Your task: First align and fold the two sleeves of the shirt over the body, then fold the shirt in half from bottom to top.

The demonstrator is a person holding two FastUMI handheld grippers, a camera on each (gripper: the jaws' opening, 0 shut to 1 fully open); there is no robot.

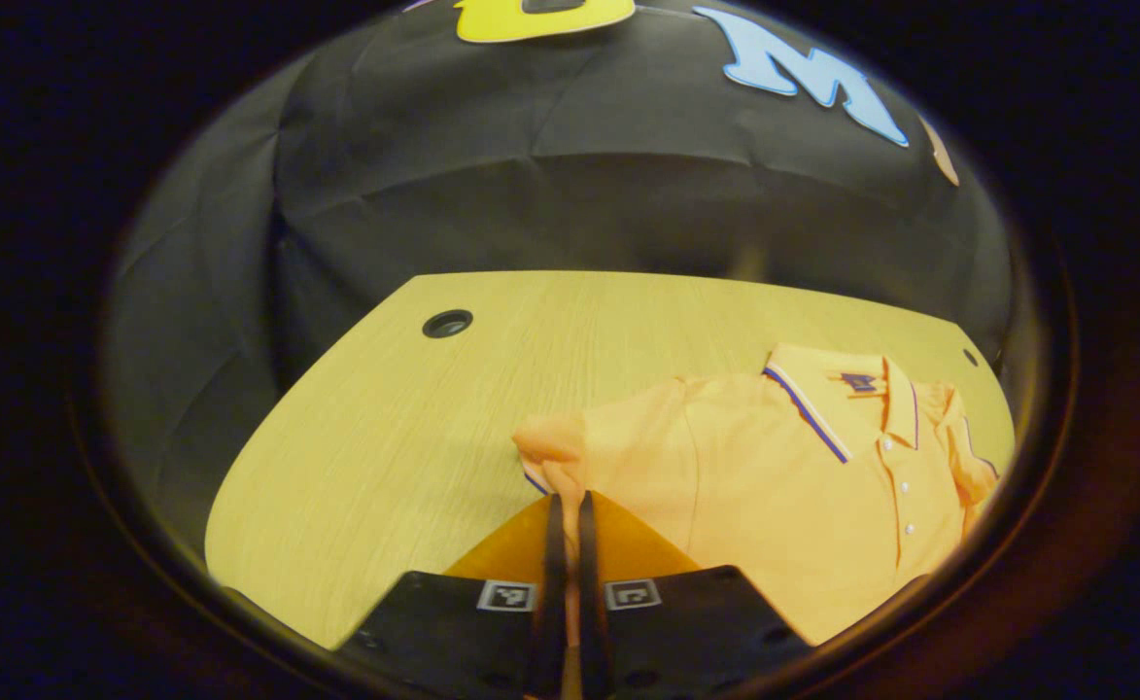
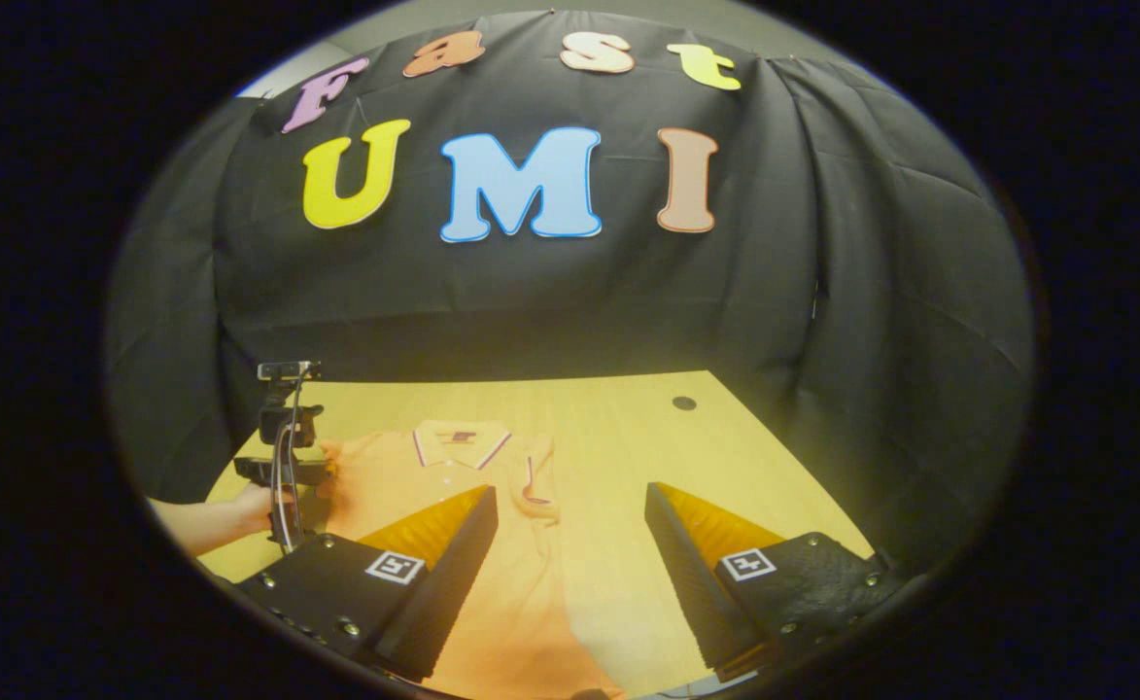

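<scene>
Left gripper (image 1: 570, 506) fingers are pressed together on the sleeve (image 1: 555, 457) edge of the shirt (image 1: 774, 486), just ahead of the fingertips. Right gripper (image 2: 570, 506) fingers stand wide apart above the table (image 2: 628, 428), shirt body beneath its left finger.

The shirt (image 1: 783, 486) is plain orange; its collar (image 1: 808, 408) and sleeve (image 1: 550, 457) cuffs carry dark blue-and-white edge stripes, and white buttons (image 1: 895, 486) run down the placket. The table (image 1: 414, 428) is pale yellow woodgrain, with a black hole (image 1: 447, 323) at far left.

The shirt's (image 2: 492, 544) hem (lower part) runs behind the right tongs (image 2: 570, 515), cut off.
</scene>
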